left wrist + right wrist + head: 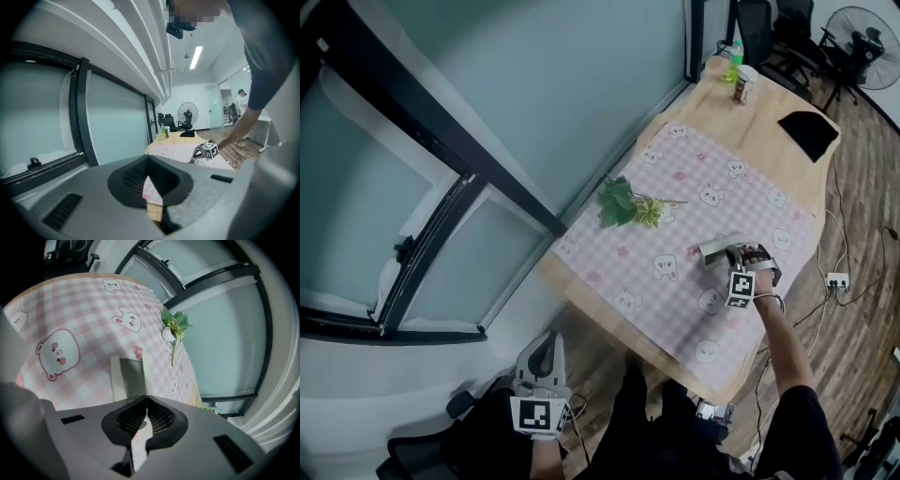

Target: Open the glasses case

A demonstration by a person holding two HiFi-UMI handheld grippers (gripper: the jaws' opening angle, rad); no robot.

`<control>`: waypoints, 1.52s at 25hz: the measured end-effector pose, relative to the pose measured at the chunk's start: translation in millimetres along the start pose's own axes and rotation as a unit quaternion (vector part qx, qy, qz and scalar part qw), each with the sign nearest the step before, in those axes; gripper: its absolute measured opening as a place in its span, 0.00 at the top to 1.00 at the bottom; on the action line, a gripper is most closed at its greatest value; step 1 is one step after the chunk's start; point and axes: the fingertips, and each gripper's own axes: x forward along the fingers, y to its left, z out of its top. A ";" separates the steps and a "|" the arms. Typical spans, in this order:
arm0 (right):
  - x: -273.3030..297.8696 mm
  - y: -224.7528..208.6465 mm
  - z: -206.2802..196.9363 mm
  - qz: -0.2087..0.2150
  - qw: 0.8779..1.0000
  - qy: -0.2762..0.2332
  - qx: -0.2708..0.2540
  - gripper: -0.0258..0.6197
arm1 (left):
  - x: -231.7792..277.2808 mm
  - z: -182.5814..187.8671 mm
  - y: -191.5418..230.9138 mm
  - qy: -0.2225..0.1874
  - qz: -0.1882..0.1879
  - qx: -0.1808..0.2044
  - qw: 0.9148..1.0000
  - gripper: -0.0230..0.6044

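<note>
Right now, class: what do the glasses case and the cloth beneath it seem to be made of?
Glasses case: likely stiff plastic or faux leather, matt grey; flat panels, crisp edges, no shine.
Cloth: probably printed fabric or oilcloth; pink checks with cartoon animals, lying flat and smooth.

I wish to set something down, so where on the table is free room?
Free: the cloth between sprig and near edge; the cloth beyond the case; bare wood between can and black item. Crowded only around the case, at the right tongs.
</note>
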 end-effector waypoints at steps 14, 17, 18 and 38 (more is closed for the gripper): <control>96.5 -44.8 15.5 0.040 0.998 0.035 -0.044 0.93 | -31.1 -46.4 21.1 0.068 0.038 -0.009 0.997 0.97; 100.5 -44.7 15.1 0.047 0.997 0.034 -0.043 0.93 | -36.8 -54.2 20.9 0.082 0.044 -0.018 0.996 0.97; 100.7 -46.0 15.0 0.043 0.997 0.035 -0.045 0.93 | -37.2 -57.4 22.6 0.078 0.046 -0.016 0.996 0.97; -348.5 -163.8 21.4 -0.233 0.863 -0.212 0.394 0.93 | -2.1 51.5 -11.1 -0.084 -0.041 0.023 0.995 0.97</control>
